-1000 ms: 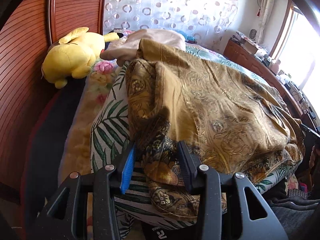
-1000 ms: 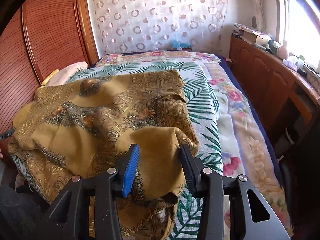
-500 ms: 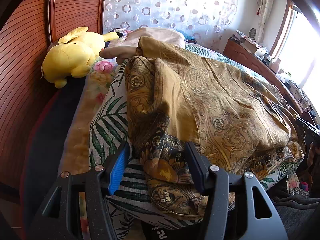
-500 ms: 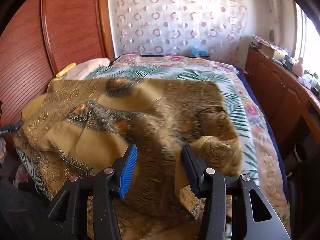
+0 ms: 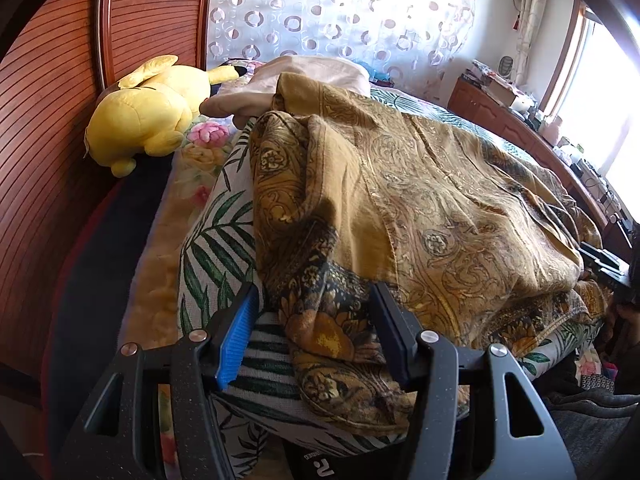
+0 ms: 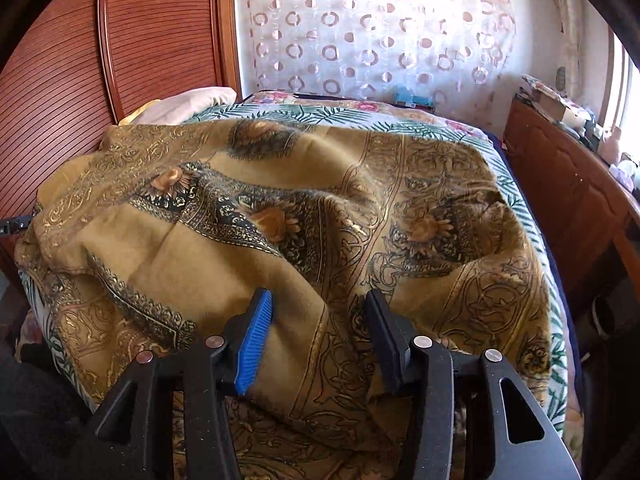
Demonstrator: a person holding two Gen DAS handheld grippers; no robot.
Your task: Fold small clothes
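Mustard paisley cloth point(image 6: 304, 216) lies spread on the bed point(image 5: 208, 240); both claws, left point(image 5: 316, 336) and right point(image 6: 318, 336), have just been opening, releasing it. Next: regrip an edge.

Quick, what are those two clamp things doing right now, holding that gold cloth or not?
Left gripper: jaws open, gold patterned cloth lying loose between them.
Right gripper: jaws have just been opening, same cloth between, not pinched.

Two hand-held tools, both angled downward. The left tool point(image 5: 316, 332) has its jaws parted, having just been opening; its blue pad stands clear of the golden patterned cloth point(image 5: 420, 208) lying between them. The right tool point(image 6: 320, 332) has likewise just been opening, jaws apart over the same cloth, not pinching it.
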